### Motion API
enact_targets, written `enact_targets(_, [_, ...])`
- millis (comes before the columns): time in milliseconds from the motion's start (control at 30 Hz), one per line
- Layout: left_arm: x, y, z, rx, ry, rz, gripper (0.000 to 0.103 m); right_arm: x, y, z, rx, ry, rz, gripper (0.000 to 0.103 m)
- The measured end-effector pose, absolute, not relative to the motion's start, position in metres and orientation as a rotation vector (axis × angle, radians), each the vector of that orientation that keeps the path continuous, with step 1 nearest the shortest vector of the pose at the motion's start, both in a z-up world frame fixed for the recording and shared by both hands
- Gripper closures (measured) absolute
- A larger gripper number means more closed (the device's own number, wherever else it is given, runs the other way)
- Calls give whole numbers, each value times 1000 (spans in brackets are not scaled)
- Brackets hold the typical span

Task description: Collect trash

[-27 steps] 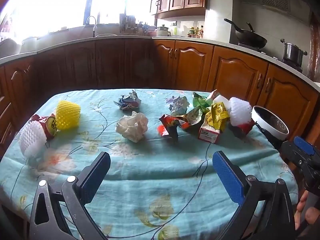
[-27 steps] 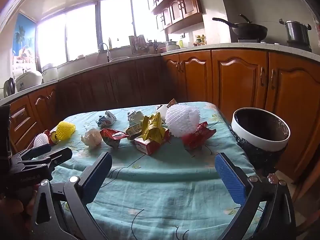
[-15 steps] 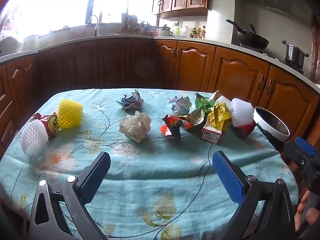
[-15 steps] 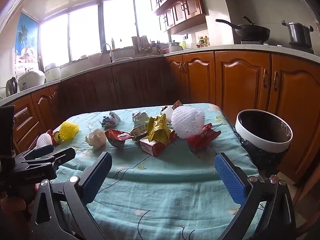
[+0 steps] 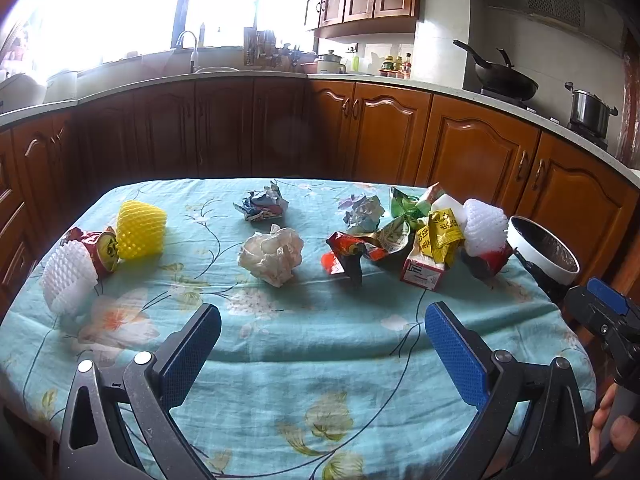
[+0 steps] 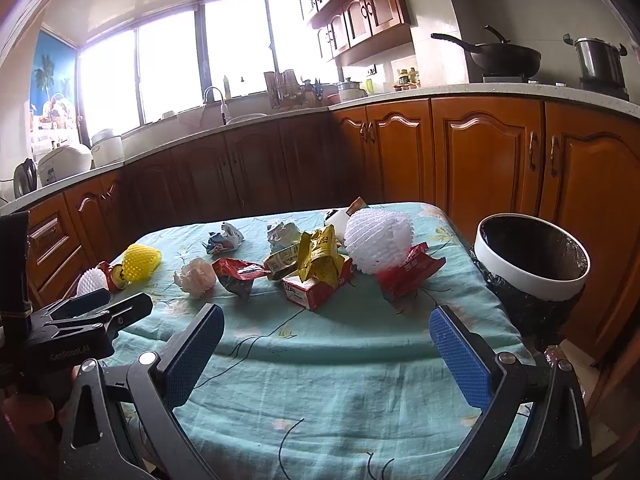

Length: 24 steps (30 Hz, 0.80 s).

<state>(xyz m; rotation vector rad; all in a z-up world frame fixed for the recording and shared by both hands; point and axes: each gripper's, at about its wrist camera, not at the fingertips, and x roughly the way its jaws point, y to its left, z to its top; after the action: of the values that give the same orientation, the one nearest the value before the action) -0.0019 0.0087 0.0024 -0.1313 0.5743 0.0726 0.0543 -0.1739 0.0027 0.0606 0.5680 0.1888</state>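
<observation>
Left wrist view: left hand-held gripper (image 5: 322, 350) spread wide, empty, above the worktop (image 5: 320, 360); crumpled tissue (image 5: 272, 254) ahead, likely to slip from a shallow pinch.

Right wrist view: right hand-held gripper (image 6: 326, 348) likewise apart, empty; wrapper pile (image 6: 316, 268) near the bin (image 6: 532, 260), easily knocked off the edge.

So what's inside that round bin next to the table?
The bin has a white rim and a black bag lining it. In the right wrist view only the dark bag shows inside; no trash is visible, but its bottom is hidden by the near rim.
</observation>
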Motion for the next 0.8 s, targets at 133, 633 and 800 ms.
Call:
enact_targets(133, [-1,11,3,-135,571,75,1,55,-173,3,60,568,197,0])
enact_targets(633, [-1,13,6,-135,567,76,1,56,-169,6,56,563,215,0])
enact_targets(800, [-1,14,7,-135,565,76,1,57,-168,8,55,561,220,0])
